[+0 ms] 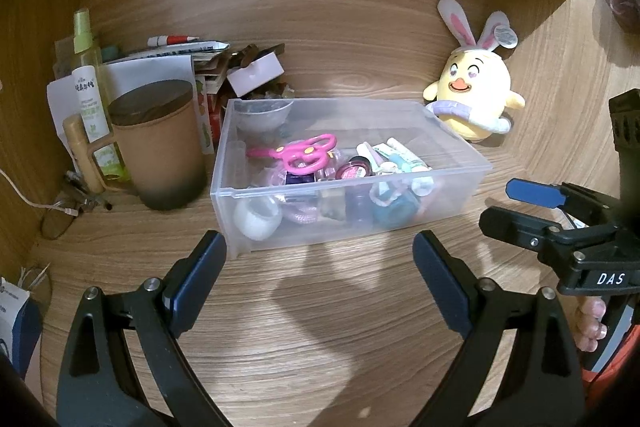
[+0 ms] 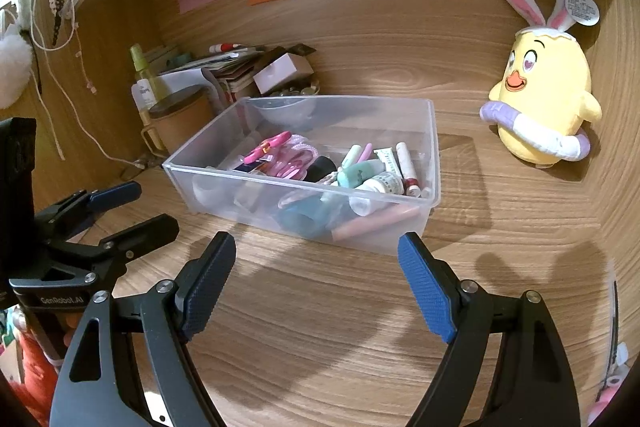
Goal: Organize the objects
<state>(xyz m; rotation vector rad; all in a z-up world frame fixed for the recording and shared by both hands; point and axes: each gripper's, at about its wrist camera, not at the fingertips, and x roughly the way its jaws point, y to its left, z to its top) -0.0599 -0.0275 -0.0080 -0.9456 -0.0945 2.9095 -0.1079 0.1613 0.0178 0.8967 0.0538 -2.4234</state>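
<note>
Left wrist view centres on the clear plastic bin [image 1: 344, 195], standing on the wooden surface [image 1: 320, 327] and already holding a jumble of small things: pink scissors [image 1: 300, 153], tubes [image 1: 400, 155], a little jar [image 1: 358, 165], a white roll [image 1: 256, 217]. Just beside its left wall stands a brown lidded mug [image 1: 160, 147] with spray bottles [image 1: 90, 83] and a heap of papers behind; a yellow chick plush [image 1: 476, 95] sits apart to the right. Both tools hover short of the bin, carrying nothing: the left hand-held gripper [image 1: 320, 279] is spread wide, and the right hand-held gripper [image 2: 316, 275] likewise. This could be the pause ahead of another pick or the tidy finished; the pictures do not settle which. Any further grasp would need a narrow approach over the bin's rim.
</note>
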